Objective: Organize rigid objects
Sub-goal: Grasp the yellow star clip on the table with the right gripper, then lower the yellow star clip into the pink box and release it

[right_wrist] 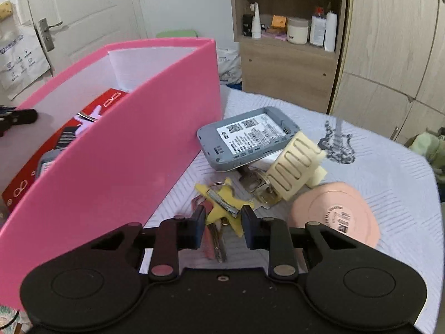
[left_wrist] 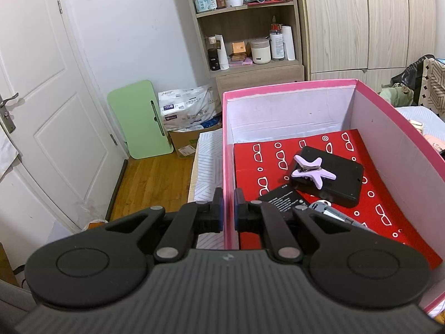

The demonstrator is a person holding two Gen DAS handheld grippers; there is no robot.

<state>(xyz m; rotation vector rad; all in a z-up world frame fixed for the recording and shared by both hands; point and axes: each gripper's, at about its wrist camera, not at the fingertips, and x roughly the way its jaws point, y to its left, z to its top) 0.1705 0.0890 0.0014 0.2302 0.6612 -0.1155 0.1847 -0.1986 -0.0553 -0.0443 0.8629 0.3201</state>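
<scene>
Right tool [right_wrist: 221,224] is angled down at the bedspread [right_wrist: 389,172], jaws narrowed around the yellow star-shaped hair clip [right_wrist: 222,203], which is sat on a bunch of keys [right_wrist: 215,239] just beside the pink box [right_wrist: 116,167]. Whether the pads are actually pressed on the clip can't be told yet.

Left tool [left_wrist: 228,208] is clamped on the pink box's left wall, so the box is kept steady.

For a clean pick, the clip should be squeezed across its metal spine, not the star points, and lifted straight so the keys aren't dragged along. A purple clip [left_wrist: 313,171] is already inside, so the drop spot is obvious tbh.
</scene>
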